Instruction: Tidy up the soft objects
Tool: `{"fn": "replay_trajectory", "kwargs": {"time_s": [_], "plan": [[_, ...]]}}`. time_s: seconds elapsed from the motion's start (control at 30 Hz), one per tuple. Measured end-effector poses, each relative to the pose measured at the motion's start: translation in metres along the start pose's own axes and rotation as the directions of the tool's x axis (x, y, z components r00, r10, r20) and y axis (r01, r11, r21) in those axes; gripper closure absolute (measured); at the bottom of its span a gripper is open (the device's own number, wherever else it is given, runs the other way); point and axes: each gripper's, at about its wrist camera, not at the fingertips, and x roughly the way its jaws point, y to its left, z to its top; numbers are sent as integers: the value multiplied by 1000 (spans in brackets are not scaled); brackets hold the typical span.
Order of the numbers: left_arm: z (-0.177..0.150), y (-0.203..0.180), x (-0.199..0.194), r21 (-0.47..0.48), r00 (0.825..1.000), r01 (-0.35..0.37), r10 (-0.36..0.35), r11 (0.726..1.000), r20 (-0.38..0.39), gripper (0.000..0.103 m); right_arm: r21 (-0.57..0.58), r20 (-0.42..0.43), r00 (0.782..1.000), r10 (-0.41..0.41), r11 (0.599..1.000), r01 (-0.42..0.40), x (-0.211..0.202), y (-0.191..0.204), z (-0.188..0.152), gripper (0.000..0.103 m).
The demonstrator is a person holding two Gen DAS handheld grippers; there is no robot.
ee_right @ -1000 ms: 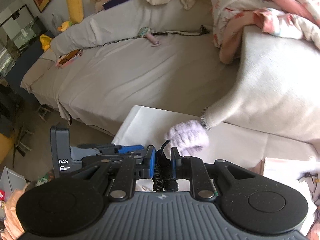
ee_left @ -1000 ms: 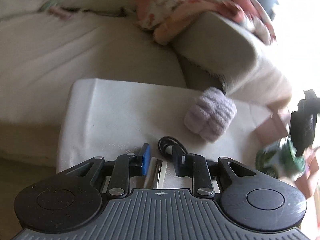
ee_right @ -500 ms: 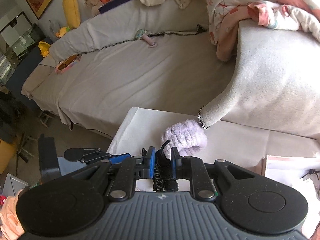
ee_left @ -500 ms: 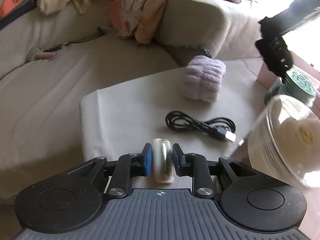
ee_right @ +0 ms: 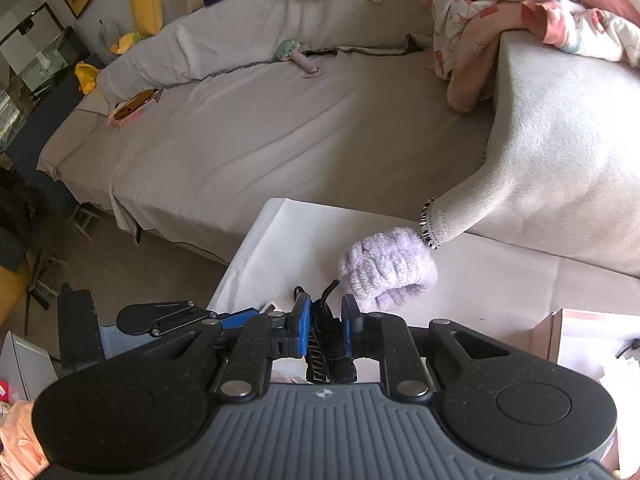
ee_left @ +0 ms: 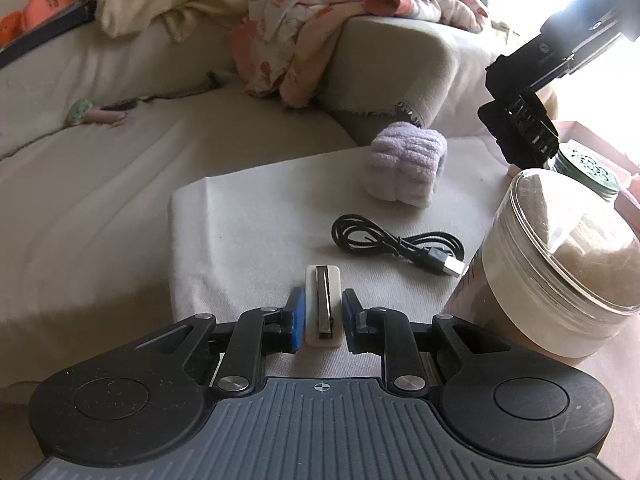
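The left gripper (ee_left: 319,312) is closing its fingers around a small white clip (ee_left: 323,306) with a metal strip, on the white counter (ee_left: 248,240). The right gripper (ee_right: 325,320) squeezes a black ribbed band (ee_right: 326,344); its lower end is hidden. The fuzzy purple roll (ee_left: 406,166) sits farther back, a black cable (ee_left: 396,246) before it. A clear jar (ee_left: 560,264) stands close on the right, partly cut off.

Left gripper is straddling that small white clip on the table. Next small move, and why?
Probably finish closing the left gripper: its jaws are closing, the white clip sits between the blue pads with slim gaps on both sides, so it isn't gripped yet. The right gripper is already shut on a black strap.
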Motion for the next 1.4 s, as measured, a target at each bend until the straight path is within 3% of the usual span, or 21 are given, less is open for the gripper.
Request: {"fn": "replay_trajectory", "kwargs": {"time_s": [0.17, 0.3, 0.5, 0.6, 0.73, 0.87, 0.97, 1.07, 1.13, 1.27, 1.4], "plan": [[9, 2, -5, -23, 1000, 18, -18, 1000, 20, 80, -5, 19, 1000, 3, 1000, -3, -9, 2, -1, 87], [29, 0, -21, -20, 998, -6, 7, 1000, 55, 80, -9, 64, 998, 7, 1000, -7, -30, 1, -1, 87], [84, -26, -75, 12, 983, -40, 37, 999, 180, 80, -3, 205, 978, 32, 999, -32, -95, -14, -6, 87], [113, -52, -100, -10, 971, 33, -30, 999, 236, 80, 4, 294, 955, 31, 999, -34, -136, -30, -16, 87], [146, -101, -114, -6, 947, 192, -184, 981, 264, 80, 43, 368, 929, -31, 999, 16, -181, -65, -37, 87], [171, -161, -102, 30, 917, 324, -322, 945, 235, 80, 129, 400, 909, -117, 989, 71, -210, -114, -65, 87], [184, -199, -71, 1, 896, 421, -416, 907, 151, 79, 181, 380, 917, -121, 982, 54, -212, -152, -82, 84], [182, -222, -30, -68, 902, 431, -430, 900, 28, 79, 213, 357, 922, -148, 974, 73, -207, -184, -100, 75], [177, -226, -17, -81, 906, 420, -422, 904, -8, 78, 217, 359, 918, -172, 971, 97, -208, -193, -108, 68], [177, -208, -14, -101, 915, 402, -404, 910, 4, 78, 221, 371, 909, -189, 969, 112, -208, -203, -114, 59], [182, -169, -31, -99, 936, 351, -348, 931, 41, 78, 217, 355, 921, -158, 973, 83, -199, -203, -111, 59]]}}
